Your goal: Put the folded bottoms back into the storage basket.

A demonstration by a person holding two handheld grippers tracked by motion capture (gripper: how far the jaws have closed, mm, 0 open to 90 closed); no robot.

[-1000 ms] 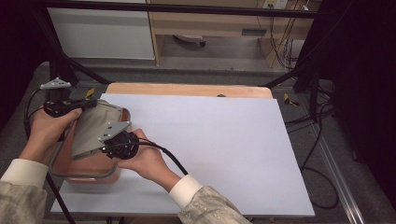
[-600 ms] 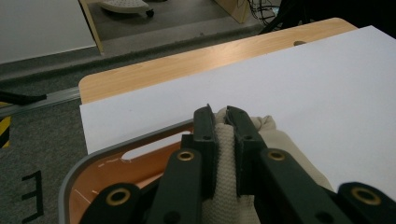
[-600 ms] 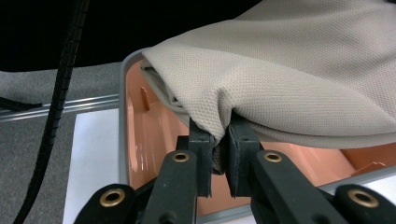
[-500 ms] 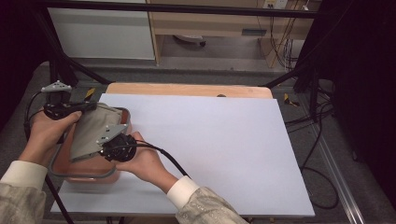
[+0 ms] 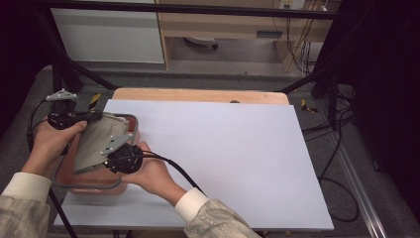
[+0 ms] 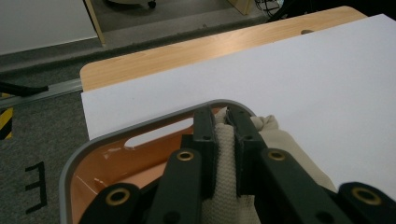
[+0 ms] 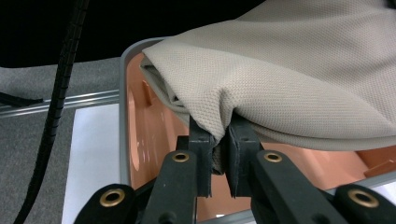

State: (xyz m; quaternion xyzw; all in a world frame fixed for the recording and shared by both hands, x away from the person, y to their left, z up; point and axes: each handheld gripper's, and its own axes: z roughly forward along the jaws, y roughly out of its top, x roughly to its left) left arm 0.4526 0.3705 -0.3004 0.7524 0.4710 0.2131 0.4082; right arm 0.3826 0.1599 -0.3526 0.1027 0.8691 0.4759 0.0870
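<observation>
We see a beige cloth (image 5: 99,141) held over an orange basket (image 5: 89,183) at the left edge of the white tabletop (image 5: 237,158). The left claw (image 5: 96,117) is clamped on the cloth's far edge — its 2 jaws pinch the fabric tightly. The right claw (image 5: 106,158) grips the near edge the same way, a fold squeezed between its jaws. The cloth hangs stretched between them, above the basket's grey rim.

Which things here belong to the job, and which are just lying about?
In the job:
beige cloth
orange basket
left hand-held gripper
right hand-held gripper

Lying about:
white sheet
wooden table
floor cables
</observation>
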